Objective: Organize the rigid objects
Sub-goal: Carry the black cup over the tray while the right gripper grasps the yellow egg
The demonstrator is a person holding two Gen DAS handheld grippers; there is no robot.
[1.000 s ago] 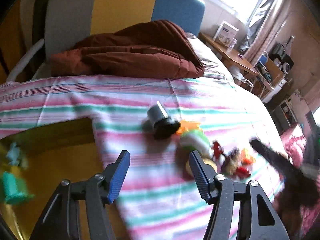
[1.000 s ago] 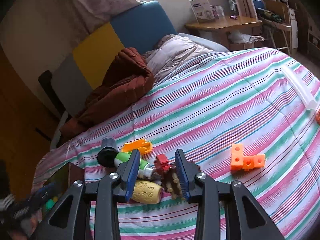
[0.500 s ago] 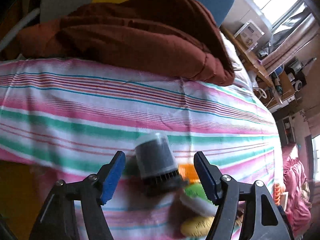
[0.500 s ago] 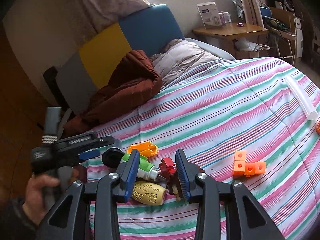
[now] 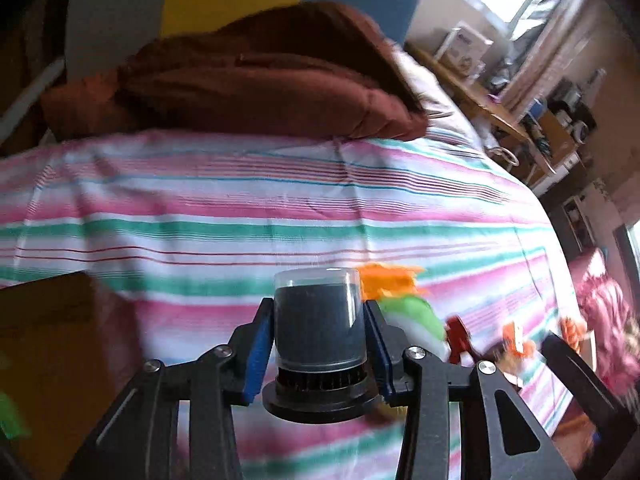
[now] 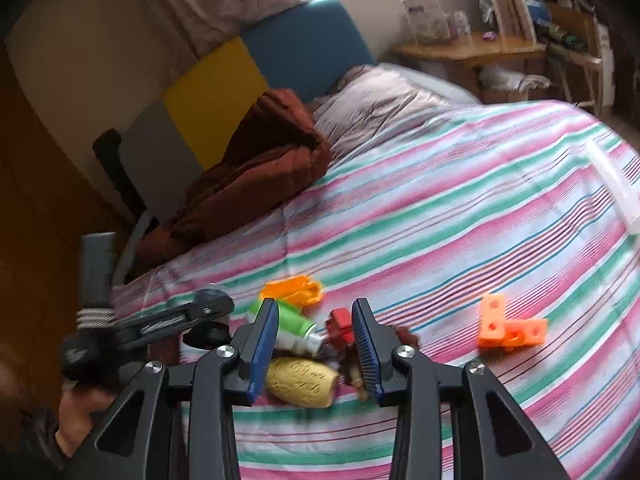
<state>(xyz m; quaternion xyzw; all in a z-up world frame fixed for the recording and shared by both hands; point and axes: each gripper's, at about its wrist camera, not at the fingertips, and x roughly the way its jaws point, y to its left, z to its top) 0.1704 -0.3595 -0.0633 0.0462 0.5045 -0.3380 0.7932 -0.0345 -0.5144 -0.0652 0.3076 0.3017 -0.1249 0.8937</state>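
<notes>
Left wrist view is showing the left claw closing on a dark jar with a clear cap, low in the middle of the frame; the blue pads are lying against both sides of the jar's body just above its ribbed black base, and no gap is showing, so the grip looks made or nearly made. The jar is lying on the striped bed, just left of an orange piece and a green-and-white bottle. Right wrist view is showing the right claw hovering low in the frame over the pile, its jaws standing partly apart with nothing pressed between them; the bottle, a red piece and a yellow block are lying around the gap. To do this step well, the left claw should probably be finishing its squeeze on the jar's body, not on the slippery clear cap, then lifting straight off the soft bedding so the neighbouring bottle is not dragged along.
</notes>
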